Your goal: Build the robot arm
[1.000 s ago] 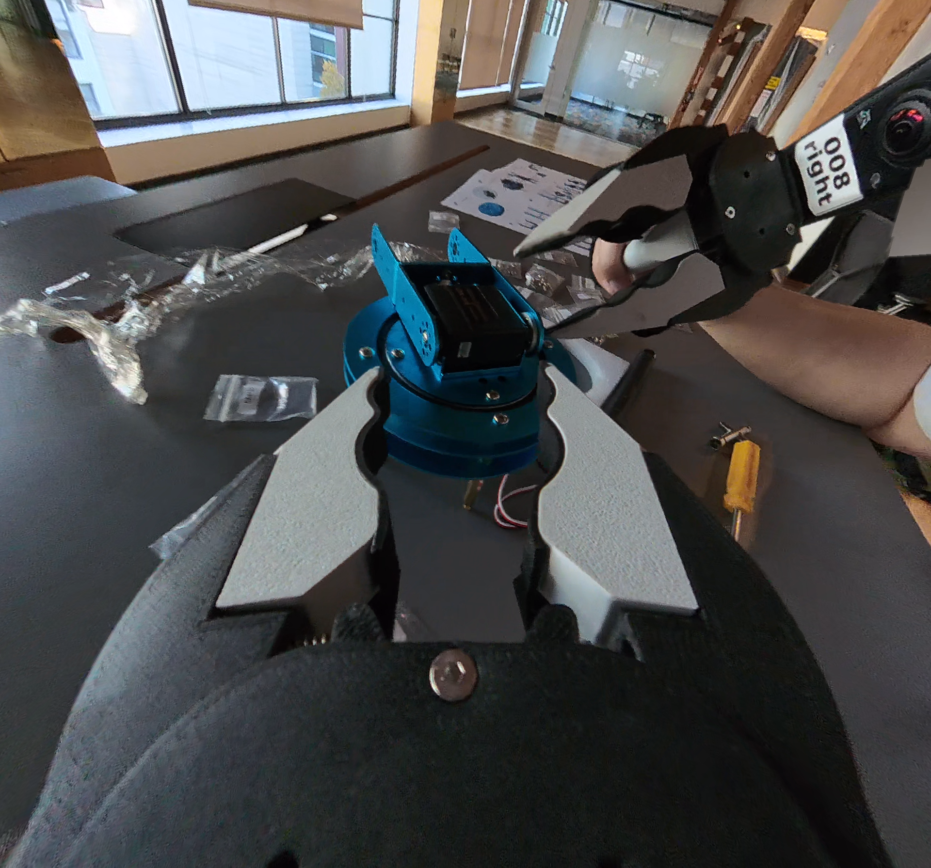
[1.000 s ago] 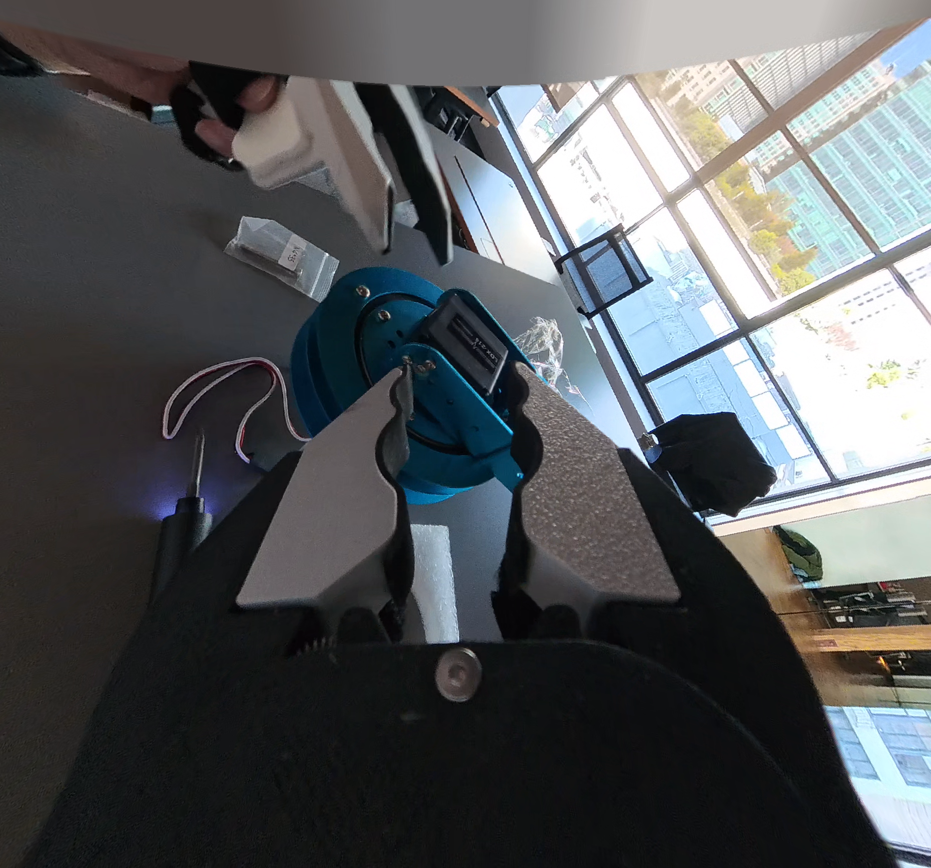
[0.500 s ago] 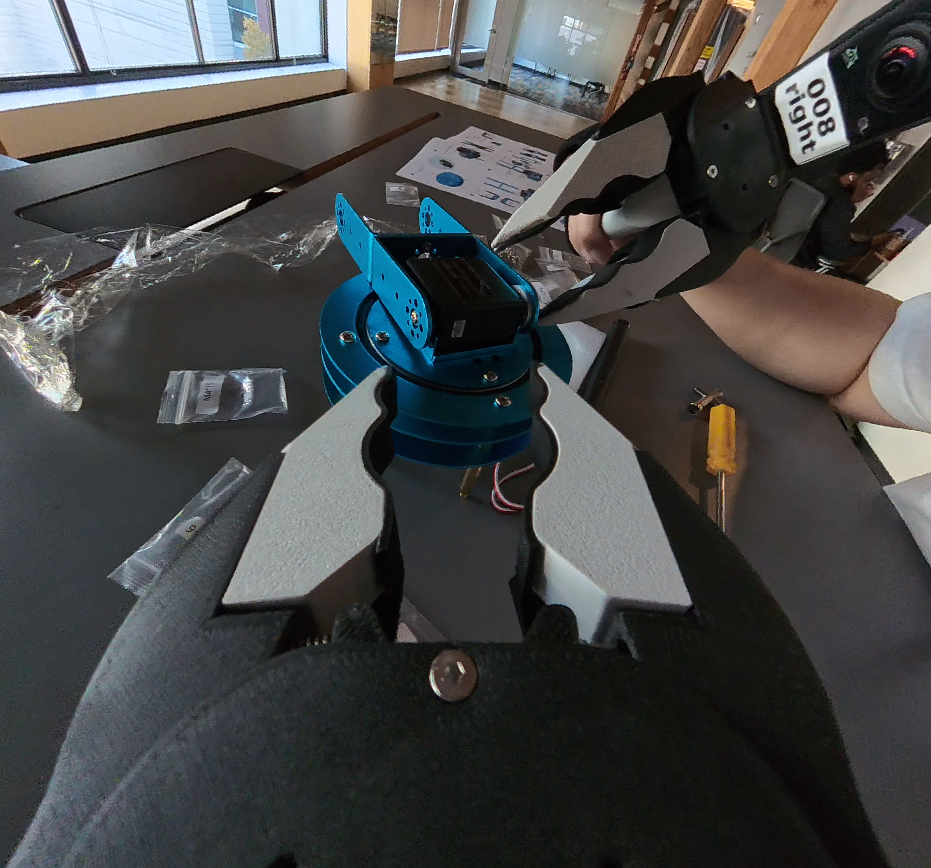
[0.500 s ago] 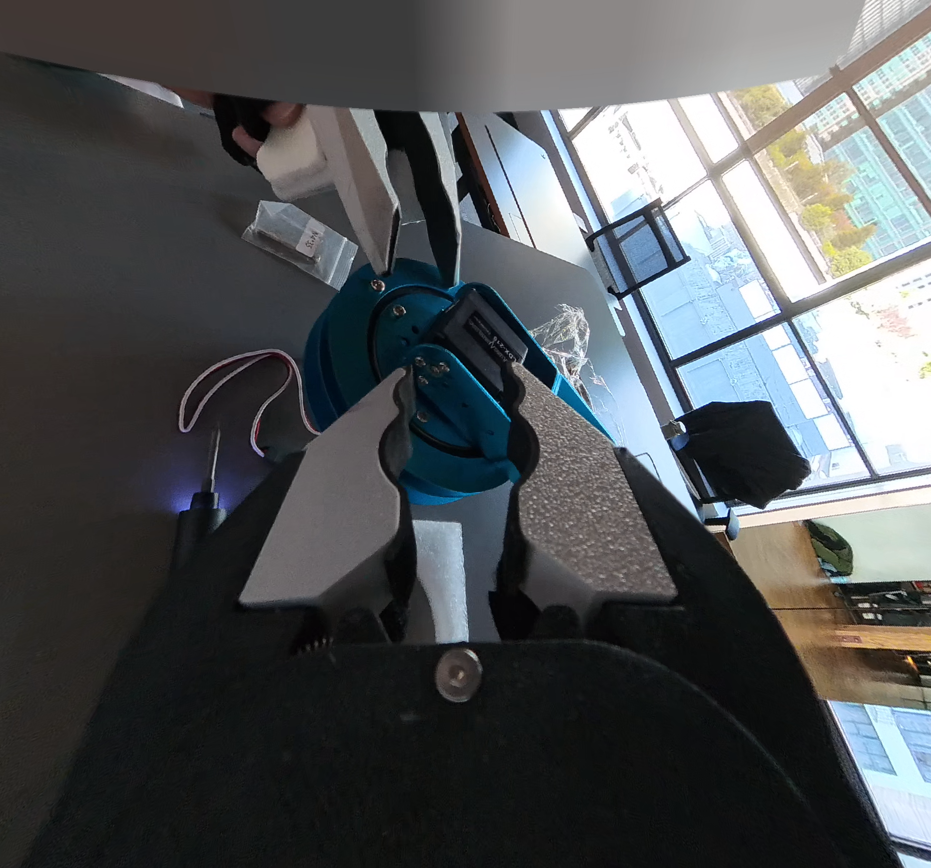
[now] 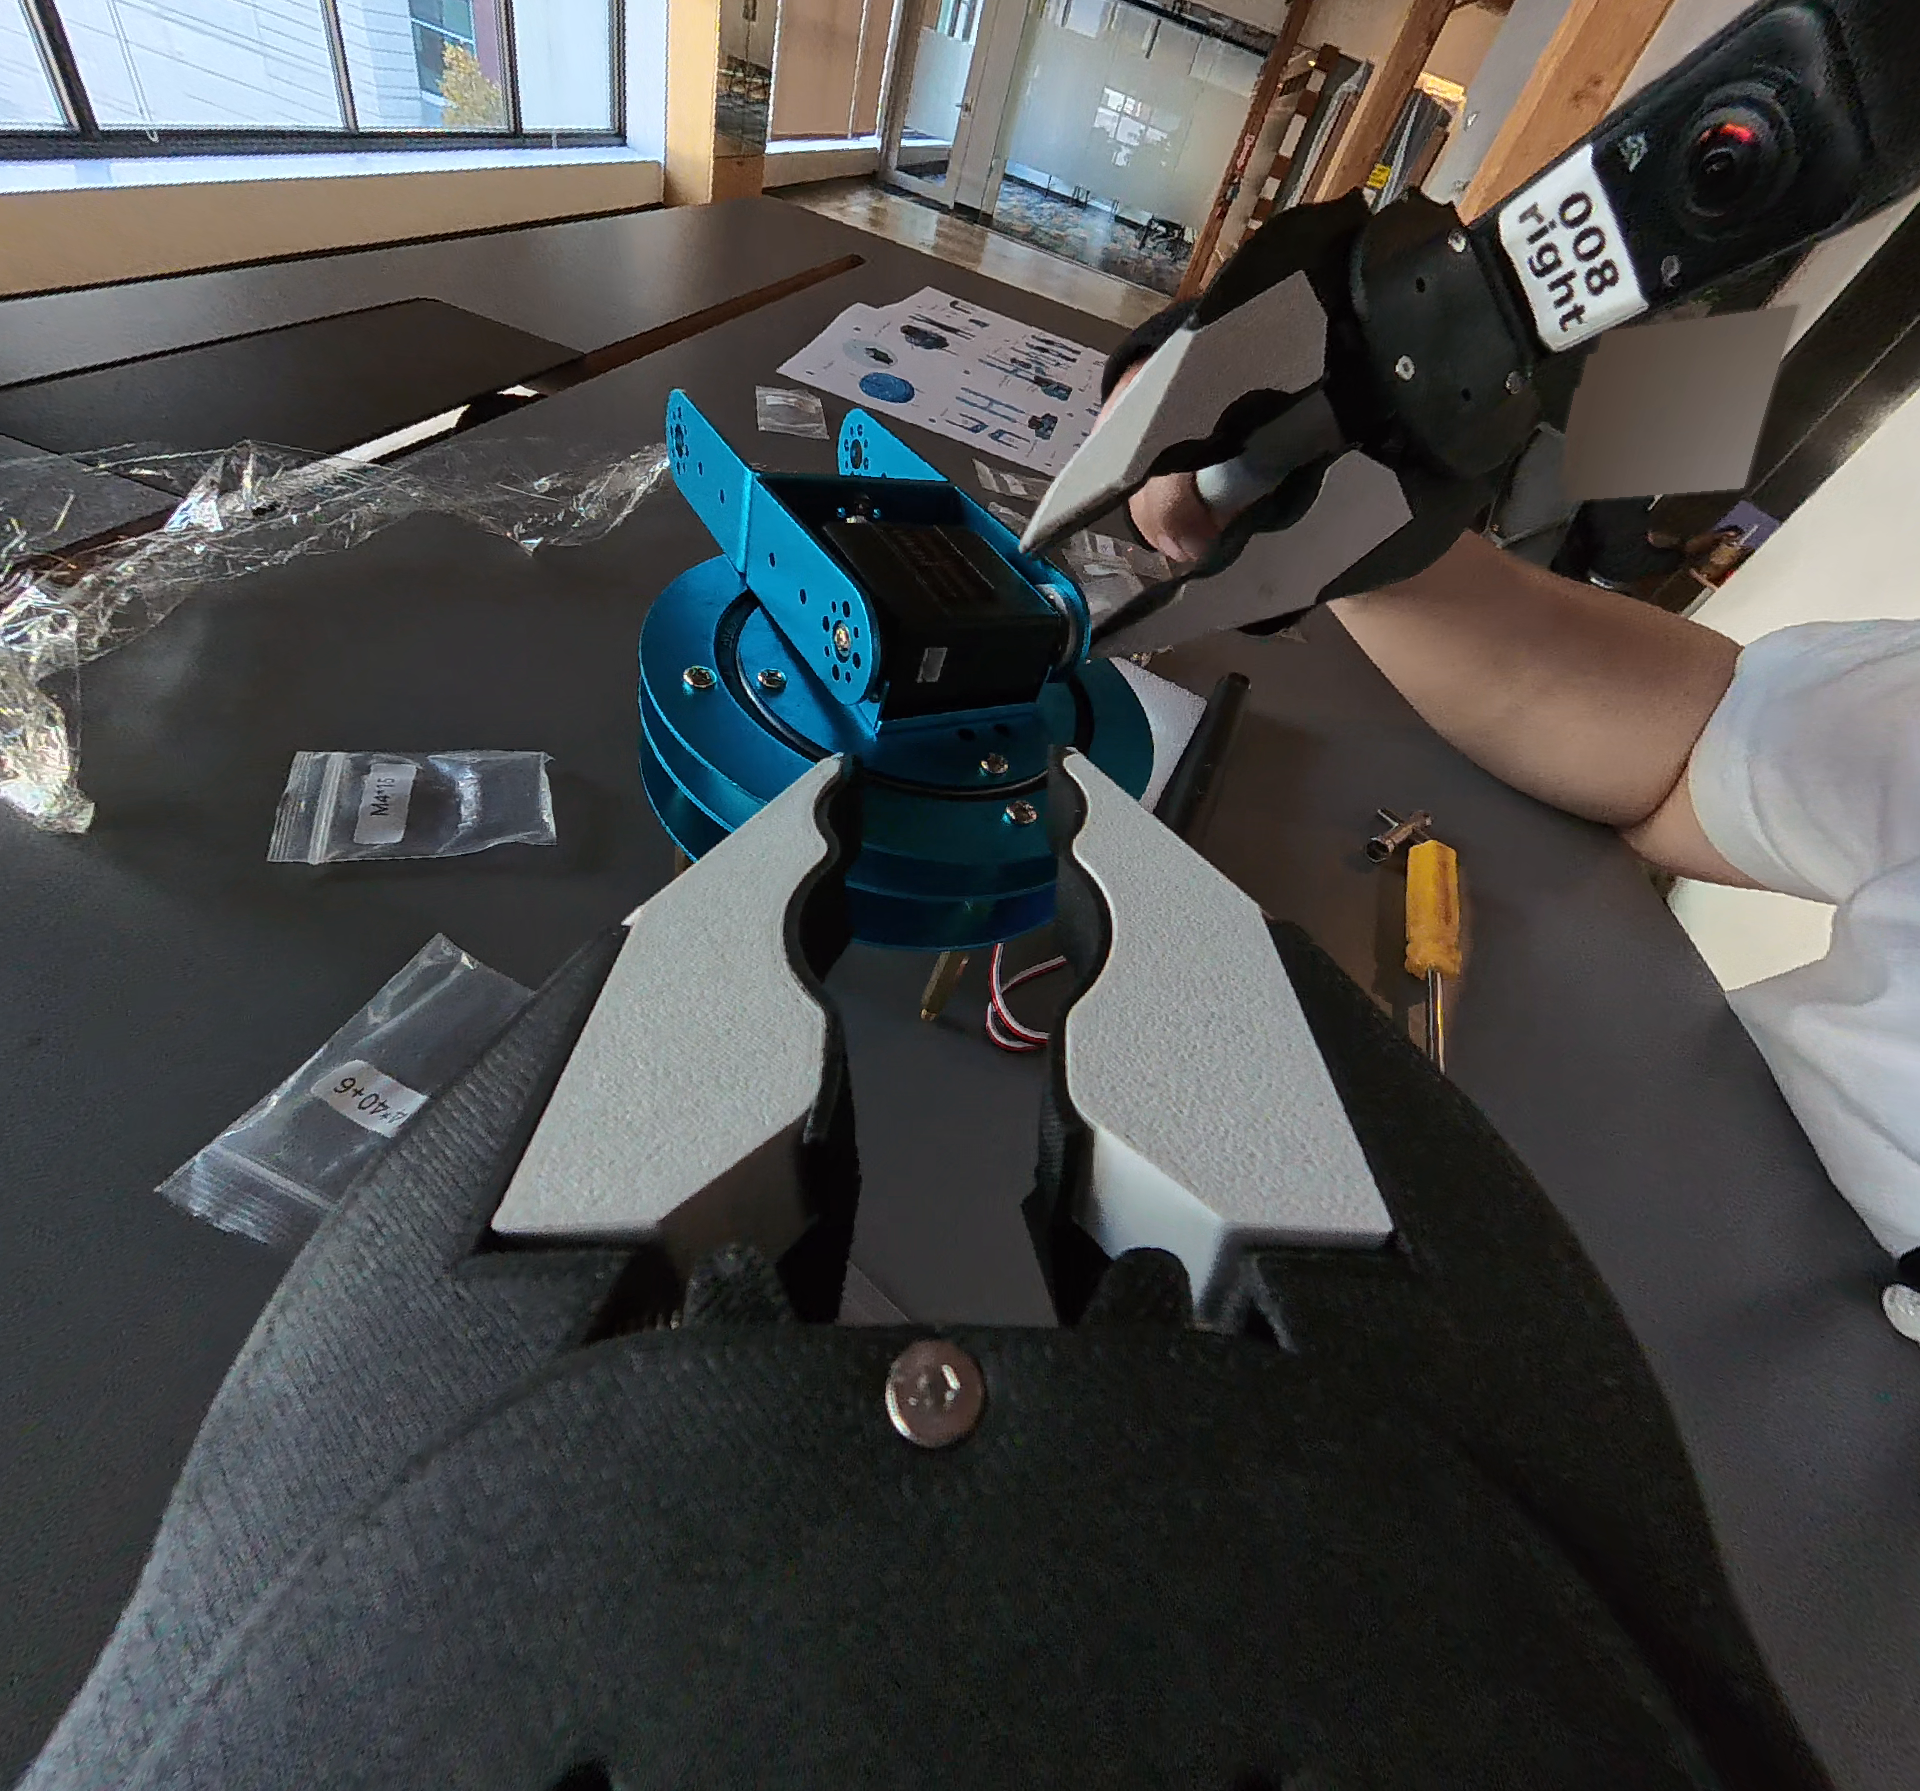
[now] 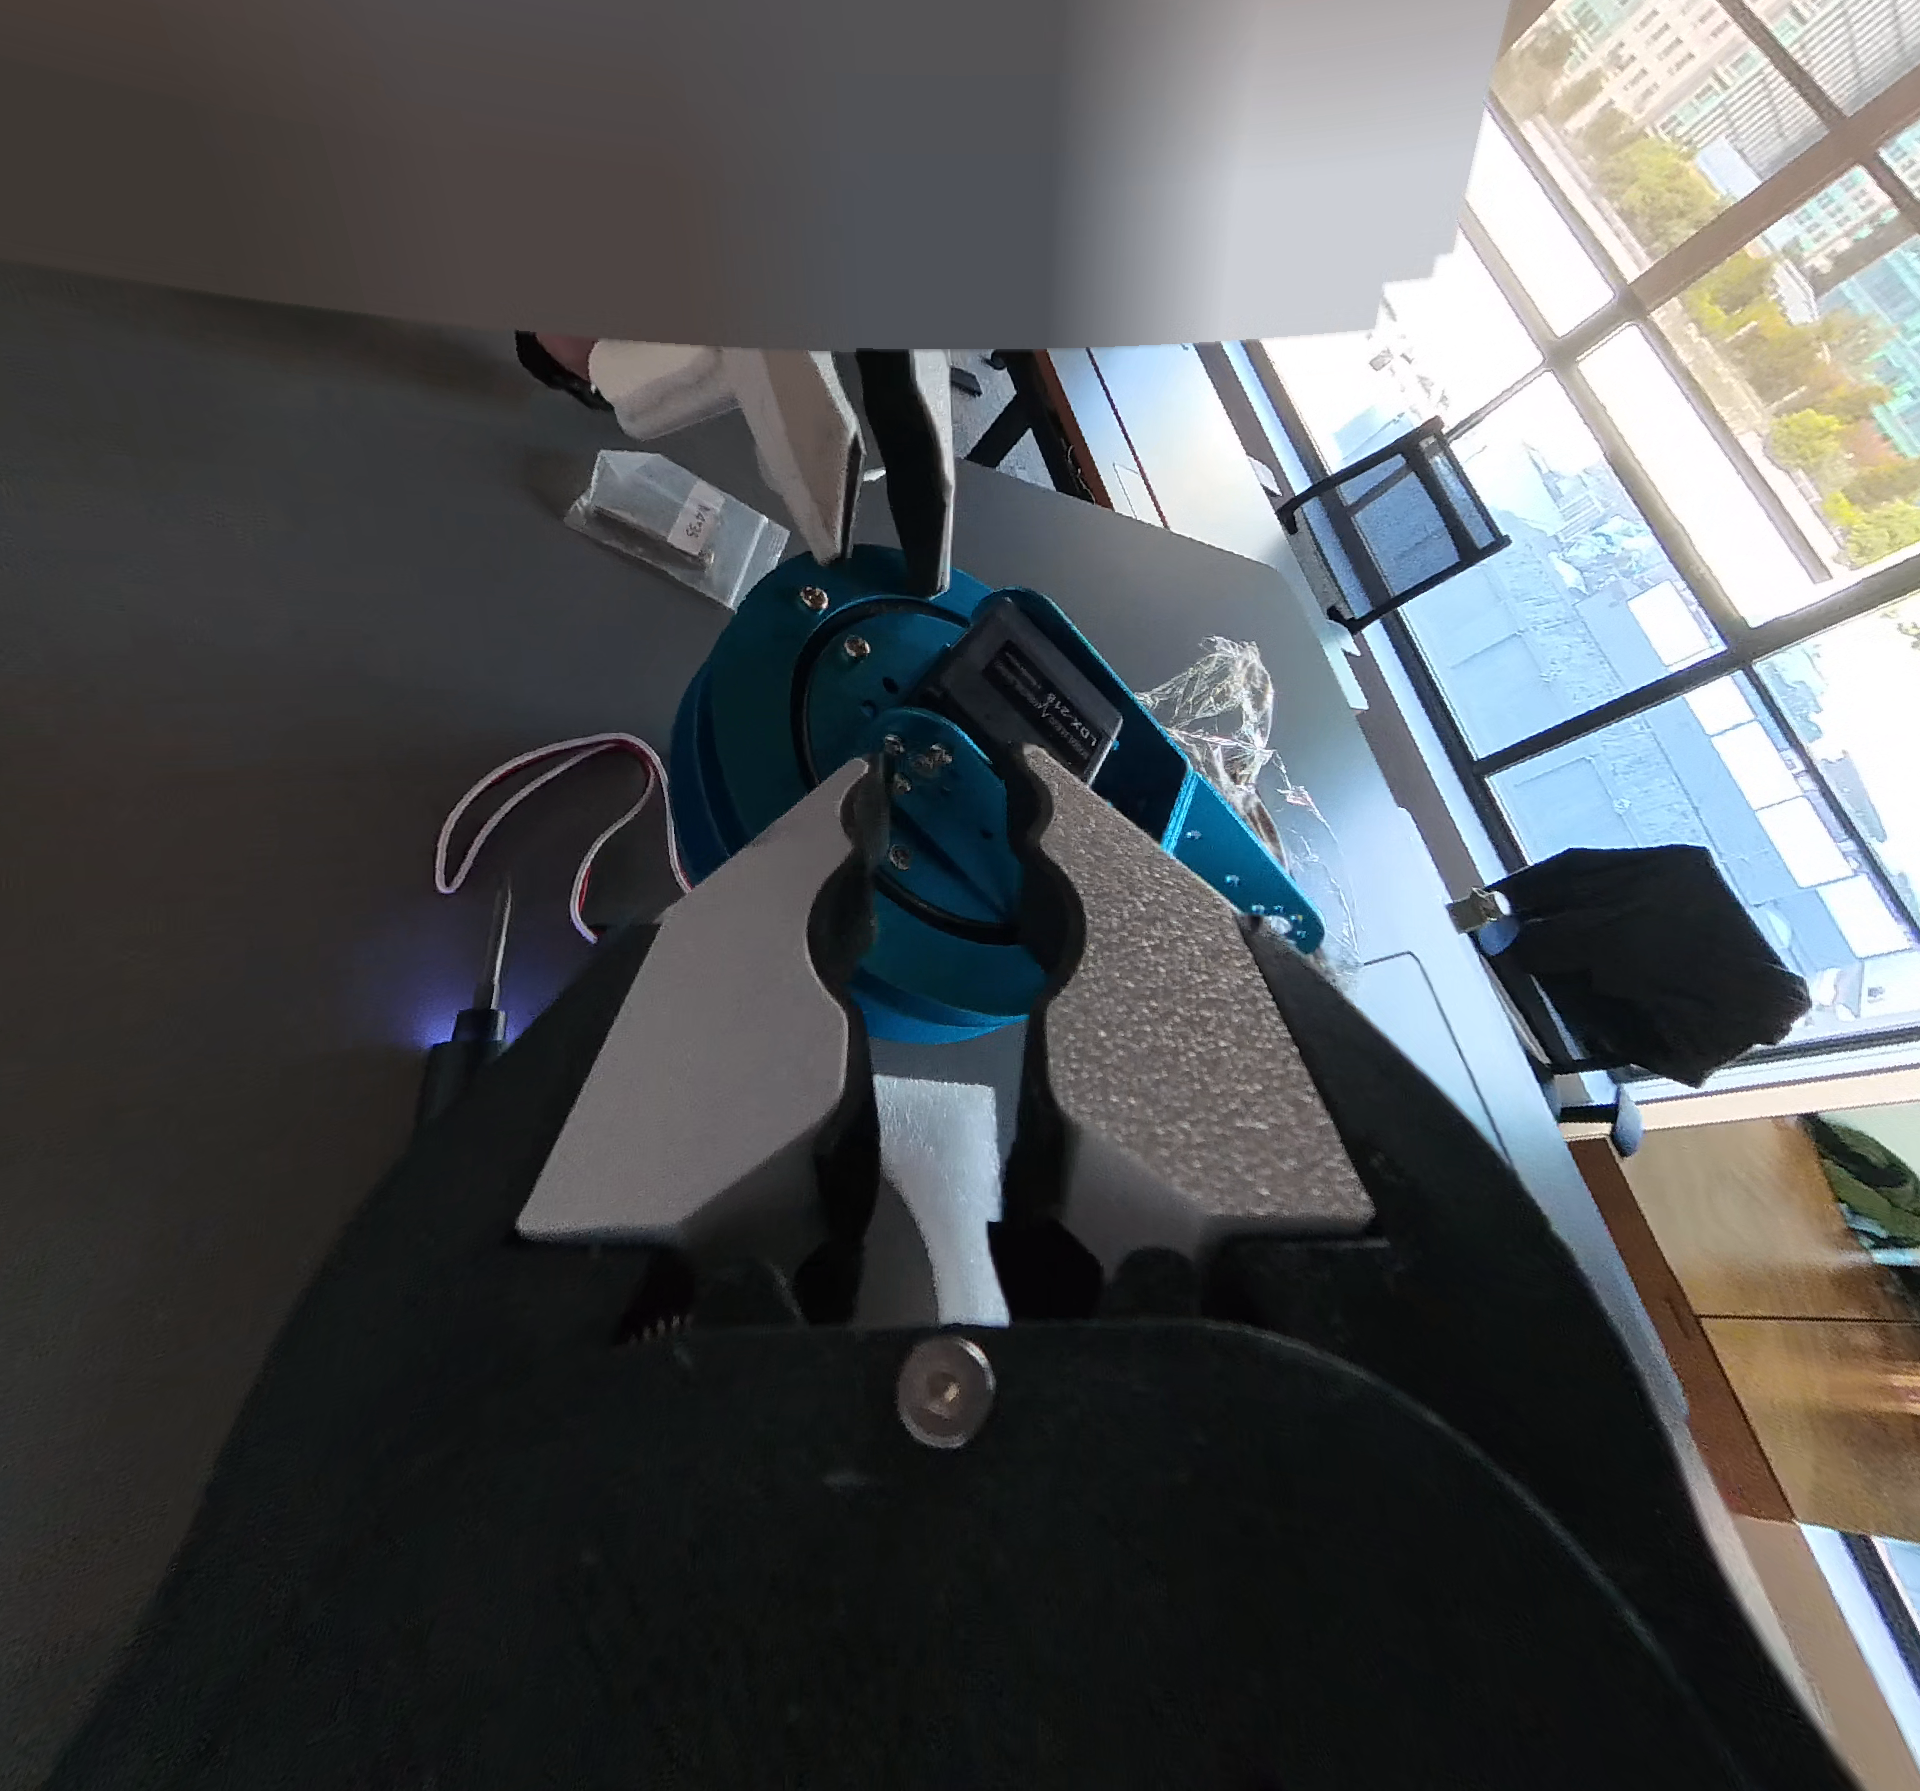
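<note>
A blue round metal base (image 5: 935, 868) stands on the dark table (image 5: 312, 910). On it sits a blue U-bracket (image 5: 748, 515) with a black servo (image 5: 935, 598) inside. My left gripper (image 5: 951, 765) is open, its tips at the near top rim of the base. It also shows in the right wrist view (image 6: 883, 557), tips on the rim. My right gripper (image 6: 945, 765) is closed around the bracket's side plate (image 6: 940, 806) and the servo (image 6: 1023, 692). In the left wrist view the right gripper (image 5: 1060, 588) has one tip on the servo's top and one under its end.
Two clear bags of hardware (image 5: 405, 796) (image 5: 343, 1087), a yellow screwdriver (image 5: 1434, 900), a black tool (image 5: 1205, 744), a white foam block (image 6: 935, 1139) and a red-white wire (image 6: 540, 785) lie around the base. Crumpled plastic wrap (image 5: 312, 515), a printed sheet (image 5: 956, 370). A forearm (image 5: 1507, 692) rests at the right. The tips of one gripper are about 5 centimeters away from the tips of the other.
Both grippers' jaws have narrowed. The right gripper came down from above onto the servo and bracket. The bracket and servo have turned and tilted on the base.
</note>
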